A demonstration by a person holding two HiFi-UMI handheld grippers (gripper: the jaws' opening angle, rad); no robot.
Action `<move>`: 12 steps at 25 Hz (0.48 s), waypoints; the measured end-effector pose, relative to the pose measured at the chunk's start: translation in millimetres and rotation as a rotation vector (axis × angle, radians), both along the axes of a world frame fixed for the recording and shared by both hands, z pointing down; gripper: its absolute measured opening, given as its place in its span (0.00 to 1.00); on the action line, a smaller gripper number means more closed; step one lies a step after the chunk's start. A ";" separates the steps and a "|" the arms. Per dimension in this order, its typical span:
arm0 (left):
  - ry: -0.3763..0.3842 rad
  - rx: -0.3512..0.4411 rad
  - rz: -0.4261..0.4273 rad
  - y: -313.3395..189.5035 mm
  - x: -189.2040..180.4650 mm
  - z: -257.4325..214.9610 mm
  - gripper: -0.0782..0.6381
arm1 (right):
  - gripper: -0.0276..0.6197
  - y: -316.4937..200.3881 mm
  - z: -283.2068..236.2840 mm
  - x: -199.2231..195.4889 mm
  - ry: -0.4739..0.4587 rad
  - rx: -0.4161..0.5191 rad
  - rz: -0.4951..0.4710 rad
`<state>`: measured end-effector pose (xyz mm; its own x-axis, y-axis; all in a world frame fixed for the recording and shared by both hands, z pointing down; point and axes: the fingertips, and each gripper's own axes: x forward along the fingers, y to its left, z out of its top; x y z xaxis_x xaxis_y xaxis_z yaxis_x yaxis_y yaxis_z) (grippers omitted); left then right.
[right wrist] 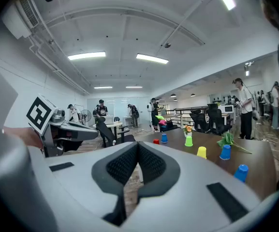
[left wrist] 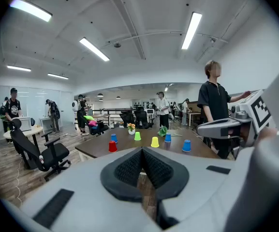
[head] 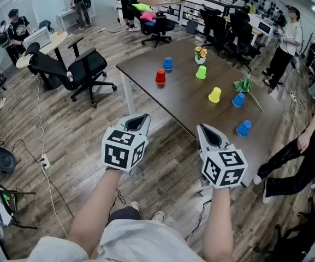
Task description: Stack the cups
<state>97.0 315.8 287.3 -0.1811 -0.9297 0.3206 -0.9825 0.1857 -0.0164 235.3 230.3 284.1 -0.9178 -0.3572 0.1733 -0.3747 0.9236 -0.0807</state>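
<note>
The left claw and right claw are pale grey shells with black ribbed pads. Each carries a cube of black-and-white square markers. The person wears a light grey top and pale shoes.

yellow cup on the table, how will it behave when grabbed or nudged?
Yellow cup looks like thin plastic, so probably light and apt to slide across the smooth table when nudged. It stands mouth down on its wider rim, so tipping seems unlikely. Its tapered wall may flex or slip under a squeeze.

Head camera looks down; all face the table.
</note>
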 end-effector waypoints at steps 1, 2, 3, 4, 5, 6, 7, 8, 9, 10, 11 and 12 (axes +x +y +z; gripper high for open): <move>0.000 0.001 -0.005 0.4 -2.6 0.1 0.10 | 0.05 -0.9 0.0 -1.1 -0.001 0.001 0.003; 0.000 0.002 -0.011 0.7 -5.0 0.3 0.10 | 0.05 -1.9 0.3 -2.0 -0.002 0.002 0.006; -0.001 0.003 -0.016 0.8 -7.1 0.5 0.10 | 0.05 -3.0 1.2 -2.8 -0.001 0.001 0.007; -0.003 0.004 -0.020 0.4 -8.7 1.0 0.10 | 0.05 -4.2 2.6 -3.5 0.001 -0.002 0.006; -0.005 0.004 -0.024 -0.2 -9.9 1.4 0.10 | 0.05 -5.7 4.2 -4.1 0.002 -0.006 0.004; -0.007 0.003 -0.029 -1.0 -11.0 1.8 0.10 | 0.05 -7.2 5.4 -4.6 -0.001 -0.010 0.002; -0.010 0.002 -0.034 -1.5 -12.1 2.4 0.10 | 0.05 -8.6 6.1 -5.0 -0.006 -0.015 0.001; -0.011 0.001 -0.039 -1.6 -13.5 3.1 0.10 | 0.05 -9.6 6.7 -5.5 -0.012 -0.019 0.001; -0.013 -0.001 -0.045 -1.5 -15.3 4.0 0.11 | 0.05 -10.6 7.6 -6.3 -0.016 -0.023 0.002; -0.013 -0.002 -0.050 -1.6 -17.7 4.9 0.11 | 0.05 -11.9 9.0 -7.6 -0.016 -0.027 0.005; -0.011 -0.003 -0.054 -1.8 -20.6 5.8 0.13 | 0.05 -13.5 10.5 -9.6 -0.013 -0.029 0.007; -0.007 -0.003 -0.057 -2.4 -24.0 6.6 0.14 | 0.05 -15.2 11.9 -12.2 -0.010 -0.031 0.010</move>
<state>72.9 313.4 293.9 -0.2359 -0.9170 0.3216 -0.9702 0.2412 -0.0240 223.1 215.1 296.0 -0.9159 -0.3612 0.1750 -0.3831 0.9168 -0.1127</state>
